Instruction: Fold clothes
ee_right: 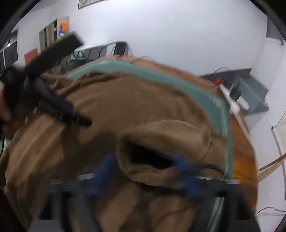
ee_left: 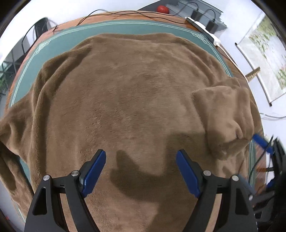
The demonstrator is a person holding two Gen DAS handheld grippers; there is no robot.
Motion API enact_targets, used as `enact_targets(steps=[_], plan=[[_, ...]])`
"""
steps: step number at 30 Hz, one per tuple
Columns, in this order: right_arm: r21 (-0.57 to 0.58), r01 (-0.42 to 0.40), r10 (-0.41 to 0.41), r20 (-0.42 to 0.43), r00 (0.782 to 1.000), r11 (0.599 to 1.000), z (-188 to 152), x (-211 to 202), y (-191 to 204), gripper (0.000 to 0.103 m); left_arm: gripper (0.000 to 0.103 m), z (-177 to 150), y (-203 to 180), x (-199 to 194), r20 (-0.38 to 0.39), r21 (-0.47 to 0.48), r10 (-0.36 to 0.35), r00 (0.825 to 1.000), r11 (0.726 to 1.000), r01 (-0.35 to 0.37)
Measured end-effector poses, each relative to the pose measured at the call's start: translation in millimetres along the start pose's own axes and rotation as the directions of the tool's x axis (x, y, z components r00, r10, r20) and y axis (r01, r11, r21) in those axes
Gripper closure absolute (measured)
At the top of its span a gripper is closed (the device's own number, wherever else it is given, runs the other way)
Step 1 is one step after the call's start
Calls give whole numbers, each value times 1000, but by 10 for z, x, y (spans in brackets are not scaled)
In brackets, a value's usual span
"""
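Observation:
A brown fleece garment [ee_left: 134,89] lies spread flat over a green mat [ee_left: 125,26]. Its right sleeve [ee_left: 223,116] is folded inward onto the body. My left gripper [ee_left: 141,157] hovers open just above the garment's near middle, with nothing between its blue pads, and casts a shadow on the cloth. In the blurred right wrist view my right gripper [ee_right: 143,171] is open, and its blue fingers [ee_right: 184,173] stand wide on either side of the sleeve's open cuff [ee_right: 160,142]. One of its blue fingers [ee_left: 261,142] shows beside the cuff in the left wrist view.
The mat lies on a wooden table [ee_left: 71,23]. A white power strip [ee_left: 202,26] with black adapters and cables sits at the far right edge, near a red round object [ee_left: 162,9]. A scroll [ee_left: 264,53] hangs on the right wall. A hand [ee_right: 5,110] holds the left gripper's black body [ee_right: 44,100].

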State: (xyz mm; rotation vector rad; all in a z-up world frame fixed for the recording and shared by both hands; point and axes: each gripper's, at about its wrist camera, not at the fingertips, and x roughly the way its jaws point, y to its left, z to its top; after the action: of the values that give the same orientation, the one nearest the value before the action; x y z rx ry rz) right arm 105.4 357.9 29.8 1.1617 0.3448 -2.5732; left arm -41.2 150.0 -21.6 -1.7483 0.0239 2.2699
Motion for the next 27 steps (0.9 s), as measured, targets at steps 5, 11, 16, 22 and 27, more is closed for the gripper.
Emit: enact_targets(steps=[5,11,16,22,27], plan=[[248,-182,190,-11,982,952,-121,-36,-328,17,19,-67,152,32,-6,-61,-54,999,997,53],[491,-302,317,55,947,817,-235,-118,-693,17,19,-78,45,-7,5,-30,-75,997,997,75],[476,-256,256,66,964,841,-141,-218,-724,17,19,-87,-33,-70,23,-9,-101,995,995,101],[478,-258,246,88,965,839,-110,-373,-827,17,19,-87,-171,-137,41,14,-123,992,992,122],[532,-324,361,37,932,782,-203,-281,-866,17,19,-110,-227,-81,18,15,-116,993,993,116]])
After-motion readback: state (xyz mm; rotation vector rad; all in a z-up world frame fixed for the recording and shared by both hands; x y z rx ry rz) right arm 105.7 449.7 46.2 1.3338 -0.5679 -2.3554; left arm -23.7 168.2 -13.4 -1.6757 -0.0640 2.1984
